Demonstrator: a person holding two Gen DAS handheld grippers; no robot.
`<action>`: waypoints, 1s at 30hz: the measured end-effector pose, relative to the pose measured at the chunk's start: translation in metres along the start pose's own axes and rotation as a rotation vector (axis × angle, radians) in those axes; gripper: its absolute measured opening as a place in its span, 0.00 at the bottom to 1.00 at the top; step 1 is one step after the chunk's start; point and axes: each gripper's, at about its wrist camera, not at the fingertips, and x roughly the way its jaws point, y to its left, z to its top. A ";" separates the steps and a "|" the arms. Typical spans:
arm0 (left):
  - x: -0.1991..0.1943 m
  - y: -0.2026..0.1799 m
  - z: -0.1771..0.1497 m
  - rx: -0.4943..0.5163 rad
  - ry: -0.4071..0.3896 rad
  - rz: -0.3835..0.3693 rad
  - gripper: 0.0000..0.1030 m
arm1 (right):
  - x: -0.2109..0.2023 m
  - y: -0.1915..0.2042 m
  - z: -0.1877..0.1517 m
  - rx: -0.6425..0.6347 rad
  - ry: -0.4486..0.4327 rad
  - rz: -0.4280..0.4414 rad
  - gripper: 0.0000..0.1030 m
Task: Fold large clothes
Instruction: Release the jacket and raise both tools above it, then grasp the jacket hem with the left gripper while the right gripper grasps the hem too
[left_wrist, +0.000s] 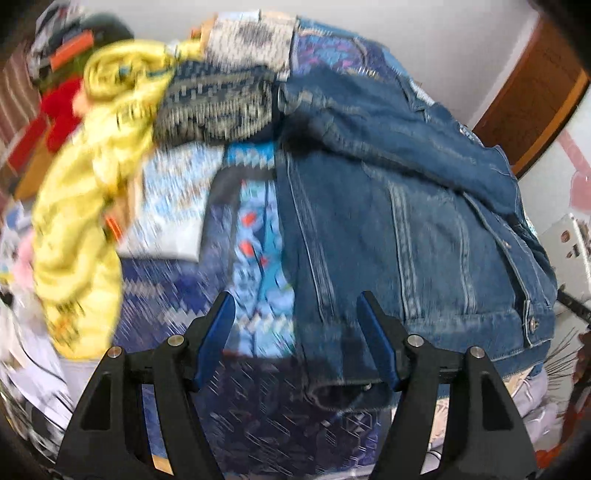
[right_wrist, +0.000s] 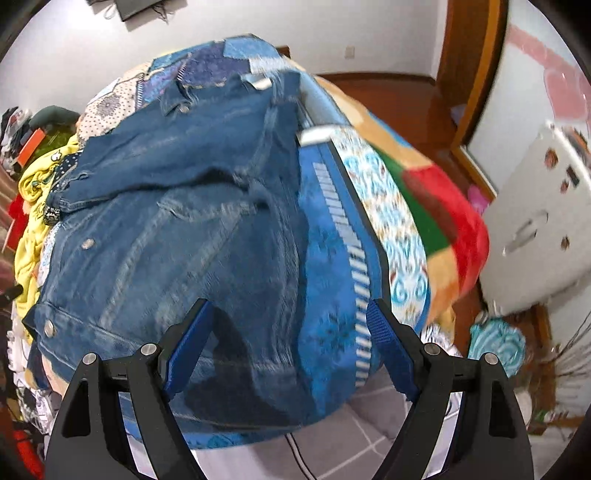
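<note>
A blue denim jacket lies on a patterned blue bedspread, with a sleeve folded across its upper part. It also shows in the right wrist view, buttons on its left side. My left gripper is open and empty, above the jacket's near left hem and a sleeve cuff. My right gripper is open and empty, above the jacket's near right edge and the bedspread.
A crumpled yellow garment and a dark patterned knit lie left of the jacket. A folded printed cloth sits beside them. A red, green and tan blanket hangs off the bed's right side. A white cabinet stands on the right.
</note>
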 end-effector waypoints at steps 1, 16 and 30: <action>0.006 0.002 -0.005 -0.026 0.020 -0.024 0.65 | 0.001 -0.001 -0.003 0.006 0.004 0.004 0.80; 0.042 0.006 -0.022 -0.223 0.113 -0.219 0.66 | 0.026 -0.012 -0.010 0.118 0.077 0.206 0.80; 0.045 -0.016 -0.008 -0.186 0.108 -0.260 0.50 | 0.026 -0.008 0.002 0.051 -0.015 0.289 0.68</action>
